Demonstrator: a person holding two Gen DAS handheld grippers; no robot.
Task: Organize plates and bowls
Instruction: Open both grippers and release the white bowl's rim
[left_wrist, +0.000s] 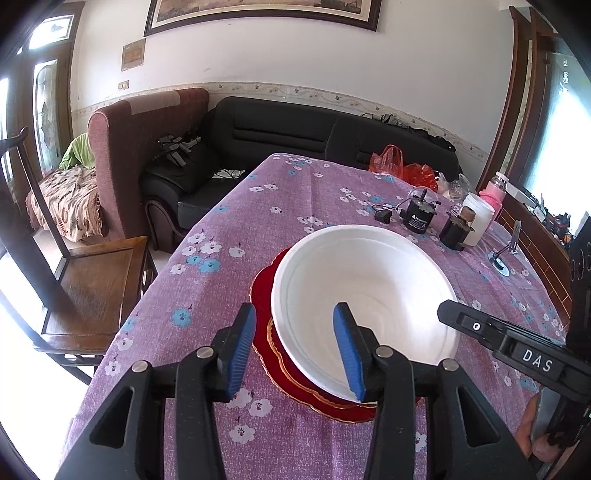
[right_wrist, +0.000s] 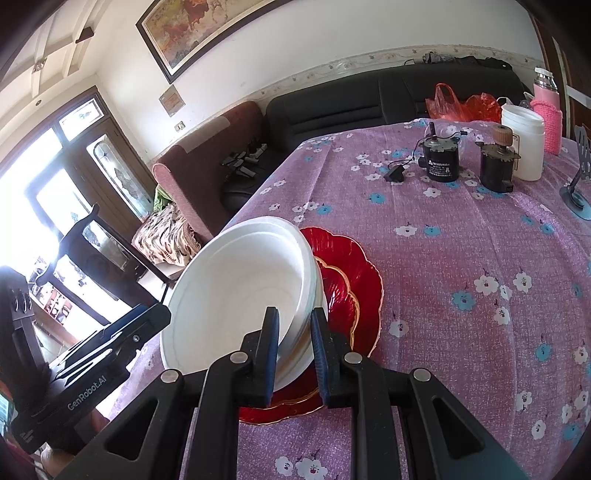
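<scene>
A stack of white bowls rests tilted on red scalloped plates with gold rims on the purple flowered tablecloth. My left gripper is open, its fingers straddling the near rim of the bowls, one outside and one inside. My right gripper is shut on the rim of the white bowls, one finger inside and one outside, with the bowls tipped toward the left over the red plates. The right gripper's body also shows at the right of the left wrist view.
At the table's far right stand two small black motors, a white jar, a pink-sleeved bottle, red plastic bags and a phone stand. A wooden chair stands left of the table; sofas lie beyond.
</scene>
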